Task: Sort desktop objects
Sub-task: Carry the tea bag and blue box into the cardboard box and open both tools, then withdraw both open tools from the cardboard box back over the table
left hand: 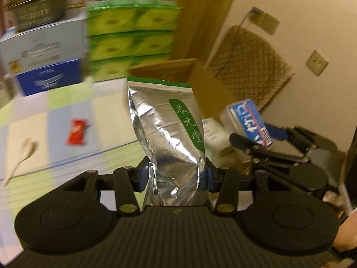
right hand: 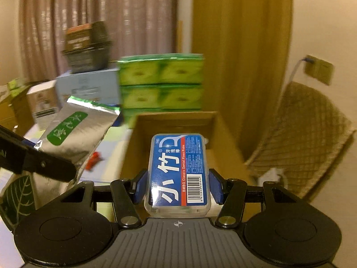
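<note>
Green tissue packs [right hand: 160, 82] stack at upper centre, behind an open cardboard box [right hand: 174, 120]. Centre frame, the left hand-held gripper [left hand: 176, 176] clamps a silver foil pouch [left hand: 167, 138] upright above the counter [left hand: 67, 111]. The right hand-held gripper [right hand: 177, 187] grips a blue floss-pick case [right hand: 178, 169] before the box.

A crinkled foil pouch [left hand: 169, 143], shiny silver with a matt green label, sits between the blue pads of a matt black plastic left gripper [left hand: 176, 176]. A clear, glossy plastic floss box [right hand: 178, 174] with a smooth blue printed label sits in the right gripper [right hand: 178, 189], also matt black plastic. Behind are a plain brown cardboard box [right hand: 174, 120], glossy green film-wrapped packs [right hand: 160, 82], a woven wicker chair [right hand: 296, 143], cloth curtains [right hand: 125, 17] and a smooth checked table [left hand: 67, 116] cover.
</note>
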